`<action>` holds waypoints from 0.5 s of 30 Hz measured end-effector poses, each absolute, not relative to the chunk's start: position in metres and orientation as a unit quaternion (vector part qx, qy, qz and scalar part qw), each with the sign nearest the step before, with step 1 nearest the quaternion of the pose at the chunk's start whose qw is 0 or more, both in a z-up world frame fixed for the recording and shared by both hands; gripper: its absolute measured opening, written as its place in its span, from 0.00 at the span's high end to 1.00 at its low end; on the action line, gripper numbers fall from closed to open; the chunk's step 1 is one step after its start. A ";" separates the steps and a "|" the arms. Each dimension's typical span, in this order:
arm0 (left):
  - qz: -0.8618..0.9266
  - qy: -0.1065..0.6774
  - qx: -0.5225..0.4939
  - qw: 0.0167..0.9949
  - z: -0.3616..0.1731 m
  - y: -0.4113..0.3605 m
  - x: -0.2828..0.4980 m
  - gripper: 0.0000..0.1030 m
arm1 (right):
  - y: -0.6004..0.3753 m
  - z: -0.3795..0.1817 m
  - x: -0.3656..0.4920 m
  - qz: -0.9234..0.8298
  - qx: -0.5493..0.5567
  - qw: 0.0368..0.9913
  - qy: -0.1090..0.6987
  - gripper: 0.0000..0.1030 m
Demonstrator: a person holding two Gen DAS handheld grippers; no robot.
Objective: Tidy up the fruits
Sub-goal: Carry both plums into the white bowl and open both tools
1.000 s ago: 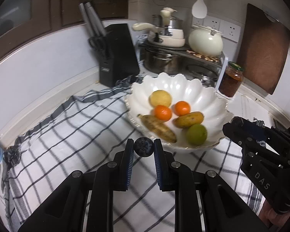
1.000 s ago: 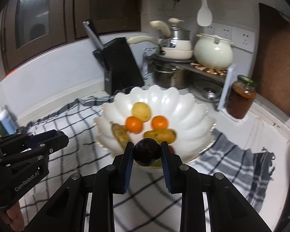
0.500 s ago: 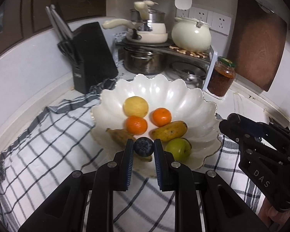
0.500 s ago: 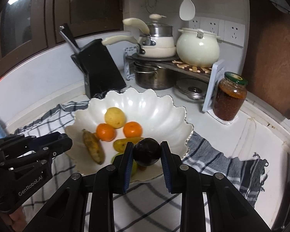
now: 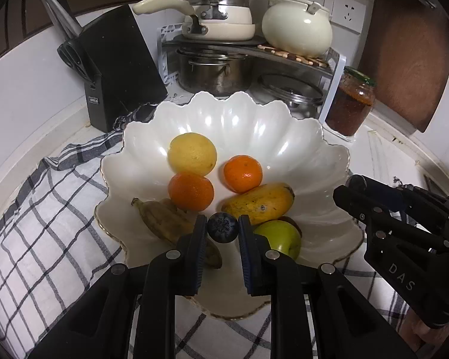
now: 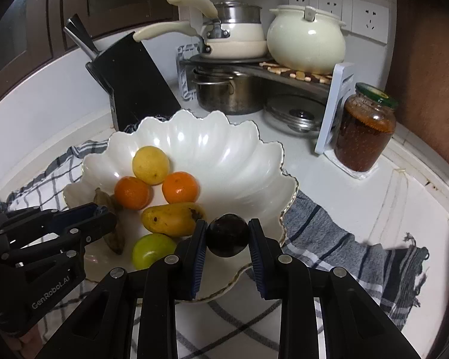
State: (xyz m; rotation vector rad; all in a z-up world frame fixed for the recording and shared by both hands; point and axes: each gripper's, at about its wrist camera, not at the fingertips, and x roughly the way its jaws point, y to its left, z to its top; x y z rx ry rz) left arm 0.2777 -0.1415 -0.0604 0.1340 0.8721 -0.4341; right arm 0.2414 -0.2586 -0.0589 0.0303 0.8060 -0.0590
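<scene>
A white scalloped bowl (image 5: 284,137) (image 6: 224,149) rests on a checked cloth. In it lie a yellow lemon (image 5: 192,153), two oranges (image 5: 191,191) (image 5: 242,174), a yellow mango (image 5: 259,199), a green fruit (image 5: 280,236) and a brown banana (image 5: 167,221). My left gripper (image 5: 223,229) is shut on a small dark blueberry (image 5: 223,227), held over the bowl's near side. My right gripper (image 6: 227,236) is shut on a dark round plum (image 6: 227,234) above the bowl's near right rim. In each wrist view the other gripper shows at the side (image 5: 356,191) (image 6: 104,212).
Behind the bowl stand a black knife block (image 5: 116,74), a corner rack with pots (image 5: 218,68) and a cream kettle (image 5: 296,30), and a glass jar (image 5: 350,104). A brown board (image 5: 407,51) leans at the right. The checked cloth (image 5: 45,224) covers the counter.
Both grippers have moved forward toward the bowl and lower, each keeping its fruit. The bowl now fills the middle of both views.
</scene>
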 end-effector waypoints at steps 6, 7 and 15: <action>-0.194 0.413 0.071 0.887 -0.059 -0.138 0.277 0.56 | -0.259 -0.059 0.242 -0.039 0.007 0.920 0.389 0.58; -0.190 0.412 0.073 0.888 -0.058 -0.137 0.276 0.55 | -0.259 -0.058 0.240 -0.045 0.004 0.922 0.385 0.54; -0.157 0.388 0.081 0.905 -0.039 -0.122 0.258 0.29 | -0.255 -0.035 0.220 -0.083 -0.010 0.934 0.348 0.17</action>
